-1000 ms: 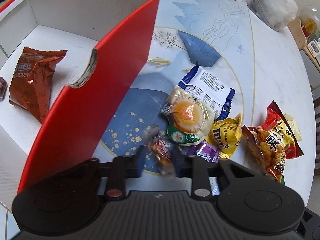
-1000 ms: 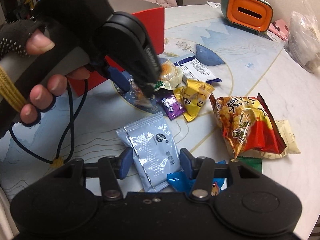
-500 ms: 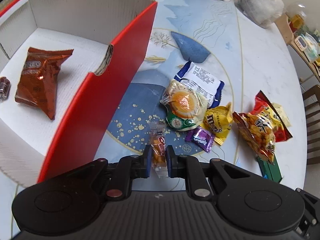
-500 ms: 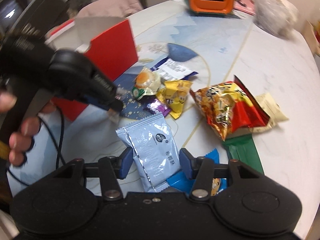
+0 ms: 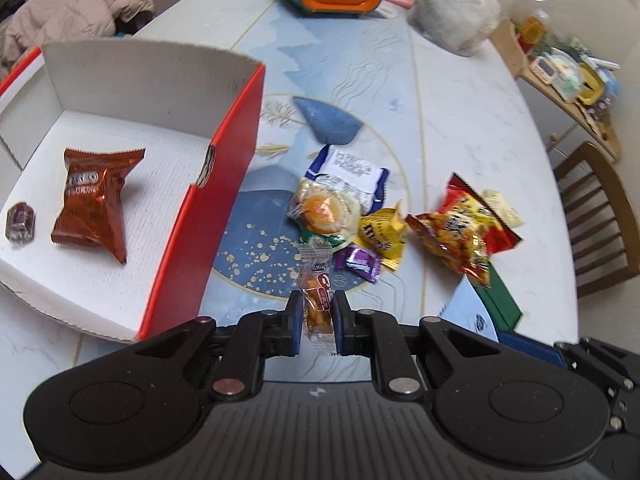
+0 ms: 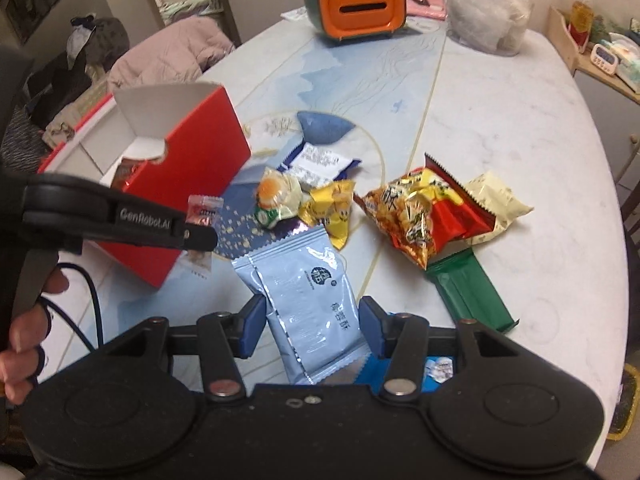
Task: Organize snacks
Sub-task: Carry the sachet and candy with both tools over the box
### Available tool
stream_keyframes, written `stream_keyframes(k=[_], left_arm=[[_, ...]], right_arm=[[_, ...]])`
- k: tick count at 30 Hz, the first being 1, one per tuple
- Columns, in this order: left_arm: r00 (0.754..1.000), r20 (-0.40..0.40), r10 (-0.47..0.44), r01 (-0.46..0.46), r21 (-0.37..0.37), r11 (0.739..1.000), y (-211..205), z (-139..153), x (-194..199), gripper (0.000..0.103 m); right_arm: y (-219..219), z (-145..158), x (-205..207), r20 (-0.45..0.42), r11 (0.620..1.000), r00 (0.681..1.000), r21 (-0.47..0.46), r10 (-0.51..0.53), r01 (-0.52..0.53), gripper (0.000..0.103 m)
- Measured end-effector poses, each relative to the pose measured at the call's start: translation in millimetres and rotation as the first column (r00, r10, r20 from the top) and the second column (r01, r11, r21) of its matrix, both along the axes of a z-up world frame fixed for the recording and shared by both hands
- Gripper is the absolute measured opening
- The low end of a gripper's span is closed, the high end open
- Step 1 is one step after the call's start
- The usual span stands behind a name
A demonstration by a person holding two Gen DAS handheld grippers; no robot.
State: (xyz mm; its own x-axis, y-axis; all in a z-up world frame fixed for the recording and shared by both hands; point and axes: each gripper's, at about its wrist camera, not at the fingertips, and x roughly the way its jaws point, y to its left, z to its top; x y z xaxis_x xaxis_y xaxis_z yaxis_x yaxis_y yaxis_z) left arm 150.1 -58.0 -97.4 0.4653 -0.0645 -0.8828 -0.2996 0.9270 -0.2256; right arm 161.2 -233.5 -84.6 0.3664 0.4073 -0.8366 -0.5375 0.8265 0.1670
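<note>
The left gripper (image 5: 314, 316) pinches a small clear-wrapped orange candy (image 5: 318, 296), lifted above the surface (image 5: 460, 120). The right gripper (image 6: 312, 322) clasps a pale blue foil packet (image 6: 308, 300). Left of the candy, a red cardboard box (image 5: 224, 184) holds a brown Oreo pack (image 5: 94, 200); more snacks lie scattered beyond.

Round marble-and-blue table (image 6: 500, 128) under a red box (image 6: 200, 184), scattered snack packets (image 6: 416, 208) and an orange-fronted container (image 6: 360, 8).
</note>
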Motion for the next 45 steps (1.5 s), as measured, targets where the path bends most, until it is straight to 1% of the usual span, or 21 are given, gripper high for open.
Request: stream_keyframes(k=[7,12,16,24,31,37,42,45], left_arm=[[0.996,0.047,-0.074,0.074,0.003,0.997,11,35,-15,0.015],[0.991,0.077,-0.111,0.11,0.01,0.994,30,56,-25,0.015],[0.988,0.1,-0.114,0.114,0.009,0.993,54,69,-33,0.015],[0.988,0.13,-0.089,0.086,0.026,0.996,111,85,-54,0.015],[0.989,0.135,-0.058,0.053,0.044,0.998,163,90,-68,0.015],[0.992,0.126,-0.032,0.025,0.06,0.998,204,86,-72,0.015],[0.994,0.104,-0.009,0.001,0.081,0.997,234,73,-67,0.015],[0.997,0.077,0.008,-0.014,0.078,0.997,250,62,-63,0.015]], right_arm=[[11,28,-12,0.04,0.999,0.999,0.008,-0.032,0.032,0.05],[27,48,-20,0.076,0.999,0.996,0.019,-0.045,0.044,0.05],[46,62,-28,0.101,0.999,0.994,0.025,-0.045,0.043,0.05],[101,82,-43,0.146,0.999,0.989,0.04,-0.024,0.018,0.05],[151,87,-49,0.157,0.999,0.988,0.039,-0.001,-0.005,0.05],[189,80,-43,0.15,1.0,0.989,0.021,0.0,-0.003,0.05],[219,69,-35,0.158,1.0,0.987,-0.023,0.008,-0.004,0.05],[235,56,-26,0.141,0.999,0.99,-0.049,0.012,-0.005,0.05]])
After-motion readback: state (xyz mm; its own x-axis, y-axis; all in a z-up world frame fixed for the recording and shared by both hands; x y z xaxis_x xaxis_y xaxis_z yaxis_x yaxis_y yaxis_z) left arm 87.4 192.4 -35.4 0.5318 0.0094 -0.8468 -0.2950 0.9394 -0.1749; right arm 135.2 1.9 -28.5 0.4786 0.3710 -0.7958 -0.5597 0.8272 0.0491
